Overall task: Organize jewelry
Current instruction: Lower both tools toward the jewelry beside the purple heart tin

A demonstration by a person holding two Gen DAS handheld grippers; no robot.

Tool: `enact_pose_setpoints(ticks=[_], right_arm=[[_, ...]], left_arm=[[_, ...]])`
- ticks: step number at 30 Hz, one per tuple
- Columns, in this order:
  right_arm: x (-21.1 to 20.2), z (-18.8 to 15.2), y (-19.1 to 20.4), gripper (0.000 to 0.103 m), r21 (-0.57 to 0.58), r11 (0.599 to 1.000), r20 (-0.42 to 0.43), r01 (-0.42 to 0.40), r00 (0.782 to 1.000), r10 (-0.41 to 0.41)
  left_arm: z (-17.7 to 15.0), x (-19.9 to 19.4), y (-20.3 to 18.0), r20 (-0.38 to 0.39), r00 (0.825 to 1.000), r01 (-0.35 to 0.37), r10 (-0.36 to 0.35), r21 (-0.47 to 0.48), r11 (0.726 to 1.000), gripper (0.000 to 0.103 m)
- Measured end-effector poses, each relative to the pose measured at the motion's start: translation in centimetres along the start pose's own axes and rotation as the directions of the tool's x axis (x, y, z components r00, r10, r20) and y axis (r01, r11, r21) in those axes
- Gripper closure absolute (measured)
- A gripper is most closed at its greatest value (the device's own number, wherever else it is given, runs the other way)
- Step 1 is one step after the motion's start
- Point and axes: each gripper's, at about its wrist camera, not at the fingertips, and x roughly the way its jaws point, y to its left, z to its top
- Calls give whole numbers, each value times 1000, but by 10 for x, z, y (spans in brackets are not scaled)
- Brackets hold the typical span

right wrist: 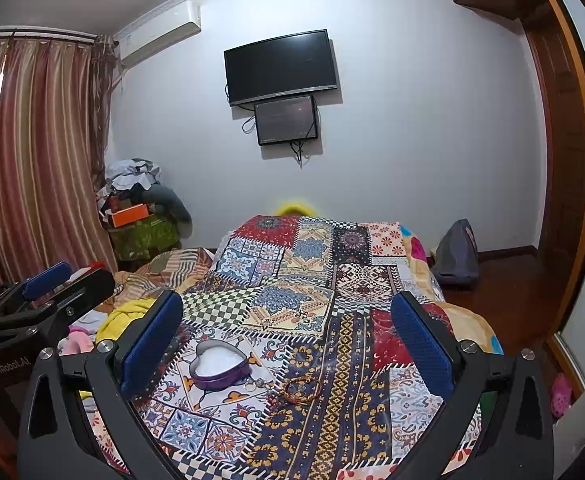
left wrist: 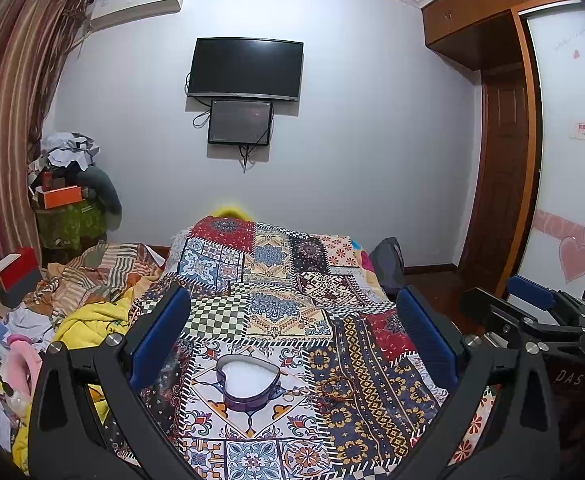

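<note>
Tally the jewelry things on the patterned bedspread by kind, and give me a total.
Heart-shaped box, open: 1
Beaded bracelet: 1
Small rings beside the box, too tangled to split further: 1 cluster
Total: 3

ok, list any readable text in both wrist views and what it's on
"GenRobot.AI": on the black body of the left tool, seen from the right wrist view.
"DAS": partial letters on the body of the right tool, seen from the left wrist view; the rest is cut off.
Red and white sticker on the wardrobe door: print too small to read.
Pink script high on that door: too faint to read.
</note>
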Motion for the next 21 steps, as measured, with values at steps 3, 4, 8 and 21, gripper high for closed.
enact_pose_setpoints(ticks=[3, 4, 8, 21], right_arm=[[2, 0, -2, 0, -1, 1000, -4, 2, 1000, -2], [3, -1, -2, 0, -1, 1000, -6, 3, 1000, -3], [7, -2, -3, 0, 2, 1000, -17, 4, 1000, -4], [39, -18, -16, 0, -3, 999, -111, 40, 993, -40]], left_arm=[[0, 1, 0, -1, 1000, -1, 1, 0, 1000, 0], [0, 1, 1, -2, 1000, 0, 0, -1, 1000, 0], [-1, 6, 3, -11, 1000, -3, 3, -3, 1000, 0], [-20, 55, 15, -143, 989, -35, 32, -15, 999, 0]])
